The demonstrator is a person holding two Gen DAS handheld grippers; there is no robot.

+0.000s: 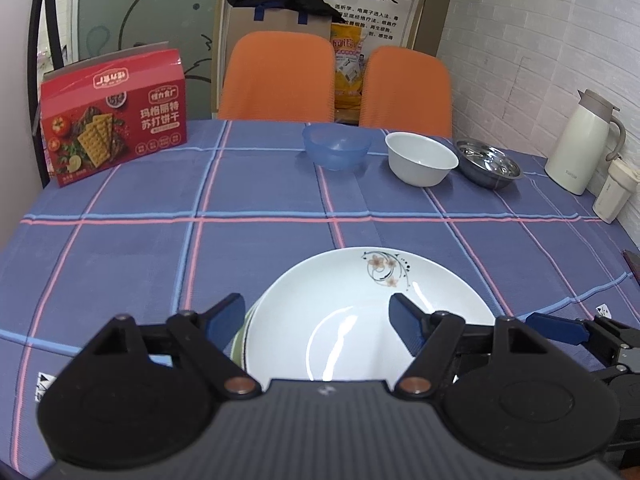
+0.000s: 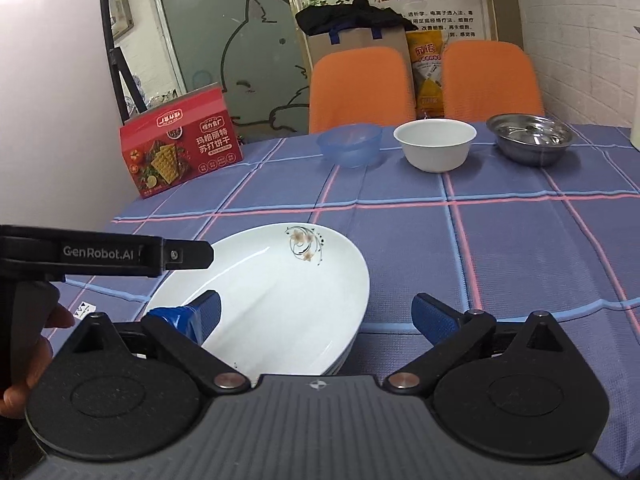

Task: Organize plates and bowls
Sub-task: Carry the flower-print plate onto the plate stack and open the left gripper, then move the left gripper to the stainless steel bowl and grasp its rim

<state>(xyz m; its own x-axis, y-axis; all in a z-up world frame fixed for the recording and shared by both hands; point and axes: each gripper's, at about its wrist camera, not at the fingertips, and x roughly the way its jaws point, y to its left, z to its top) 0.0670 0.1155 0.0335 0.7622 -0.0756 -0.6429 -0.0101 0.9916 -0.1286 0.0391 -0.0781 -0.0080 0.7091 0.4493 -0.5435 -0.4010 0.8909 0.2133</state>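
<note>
- Plates first: a white plate with a small flower print [image 1: 360, 304] sits on top of a short stack near the table's front edge, on the checked tablecloth [image 1: 160, 240]; a green-banded rim [image 1: 239, 344] of a lower plate shows beneath it.
- Handling, as I judge it: glazed ceramic, stiff, fairly heavy for its size, slick under the pads and apt to chip, so the rim edge is the place to pinch, one pad above and one below.
- Left gripper [image 1: 316, 318] hovers over the near left of the stack, jaws about half open, with nothing pressed between them.
- Right gripper [image 2: 316, 316] stands wide open at the stack's right side, its left finger over the plate and its right finger over bare cloth; it grips nothing.
- Bowls stand in a row at the far edge, well apart from the plates: a blue translucent bowl [image 1: 335, 147], a white bowl [image 1: 421, 158] and a steel bowl [image 1: 489, 164].
- All three look empty, though glare in the steel one makes that less sure.
- Blue bowl probably light plastic; steel one stiff and slippery.
- Top plate is empty too.
</note>
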